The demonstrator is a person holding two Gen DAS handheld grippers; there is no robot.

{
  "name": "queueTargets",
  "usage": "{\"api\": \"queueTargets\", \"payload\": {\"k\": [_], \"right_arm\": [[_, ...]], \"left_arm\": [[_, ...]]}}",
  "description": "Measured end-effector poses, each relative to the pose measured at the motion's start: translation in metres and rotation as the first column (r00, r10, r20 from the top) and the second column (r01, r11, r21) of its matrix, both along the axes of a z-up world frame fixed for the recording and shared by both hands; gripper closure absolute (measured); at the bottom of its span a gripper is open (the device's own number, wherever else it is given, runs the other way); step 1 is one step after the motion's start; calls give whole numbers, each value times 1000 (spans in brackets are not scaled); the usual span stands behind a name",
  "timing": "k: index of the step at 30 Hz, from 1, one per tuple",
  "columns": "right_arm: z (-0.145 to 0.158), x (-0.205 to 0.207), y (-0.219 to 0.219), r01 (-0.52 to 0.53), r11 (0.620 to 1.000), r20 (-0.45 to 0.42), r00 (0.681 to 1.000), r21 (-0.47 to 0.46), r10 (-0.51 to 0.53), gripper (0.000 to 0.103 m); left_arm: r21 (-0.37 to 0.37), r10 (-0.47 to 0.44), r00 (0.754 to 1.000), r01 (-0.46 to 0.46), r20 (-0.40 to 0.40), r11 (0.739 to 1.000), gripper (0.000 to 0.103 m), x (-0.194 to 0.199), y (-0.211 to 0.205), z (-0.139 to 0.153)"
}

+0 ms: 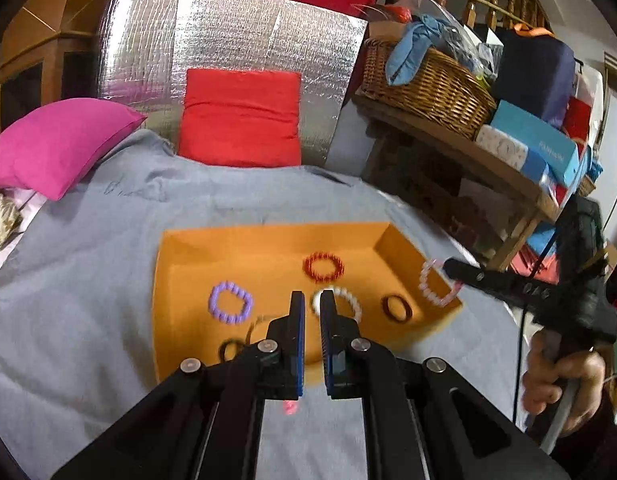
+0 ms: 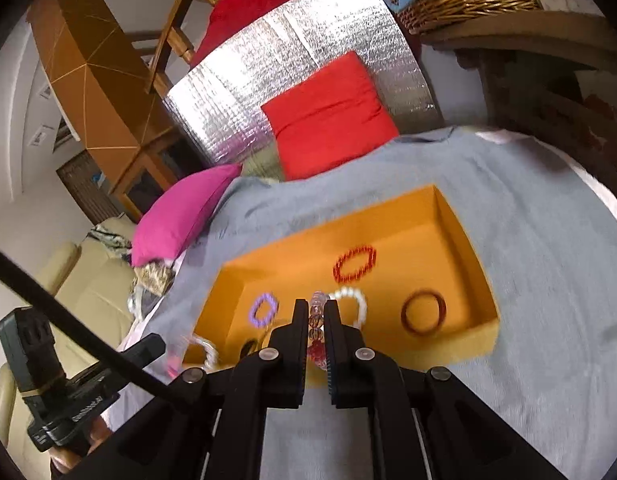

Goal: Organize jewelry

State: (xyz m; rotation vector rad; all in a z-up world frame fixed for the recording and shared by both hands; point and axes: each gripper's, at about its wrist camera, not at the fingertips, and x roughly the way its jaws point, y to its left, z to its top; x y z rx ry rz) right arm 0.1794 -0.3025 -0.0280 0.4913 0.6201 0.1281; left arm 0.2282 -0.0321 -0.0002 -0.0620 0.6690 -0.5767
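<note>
Orange tray (image 1: 268, 248) on grey cloth (image 1: 88, 272)

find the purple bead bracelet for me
In the left wrist view the purple bead bracelet lies flat in the orange tray, on its left part, left of the white bracelet.

Left wrist view: small dark ring (image 1: 228, 350) at near edge of orange tray (image 1: 188, 264) smeared, partly behind left gripper (image 1: 312, 300) linkage; a thin loop beside it too faint to identify. White bead bracelet (image 1: 350, 300) half covered by the finger tips. Pink bracelet (image 1: 434, 286) blurred where right gripper (image 1: 448, 266) meets it; grip itself unclear here. Hand (image 1: 556, 384) cut by frame edge

Right wrist view: brown bangle (image 2: 423, 311) and purple bracelet (image 2: 264, 309) motion-blurred. Tray's near wall hidden behind fingers. Left gripper (image 2: 158, 344) tip blurred; clear bracelet (image 2: 204, 350) next to it, contact not discernible
</note>
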Motion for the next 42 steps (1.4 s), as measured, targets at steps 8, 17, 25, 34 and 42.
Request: {"api": "queueTargets", "payload": {"k": [8, 17, 25, 34, 42], "right_arm": [[-25, 70, -12, 36, 999, -91, 995, 15, -35, 95], [-55, 115, -27, 56, 997, -173, 984, 56, -45, 95], [-62, 111, -31, 118, 993, -218, 969, -5, -116, 87], [-10, 48, 2, 76, 973, -112, 988, -216, -102, 52], [13, -26, 46, 62, 948, -52, 995, -312, -82, 42]], "left_arm": [[-18, 7, 999, -8, -48, 1000, 96, 63, -19, -10], [46, 64, 988, -58, -143, 997, 96, 81, -26, -39], [214, 120, 988, -96, -100, 972, 67, 48, -31, -48], [244, 245, 963, -267, 115, 932, 28, -2, -7, -7], [243, 304, 934, -344, 185, 907, 23, -40, 10, 11]]}}
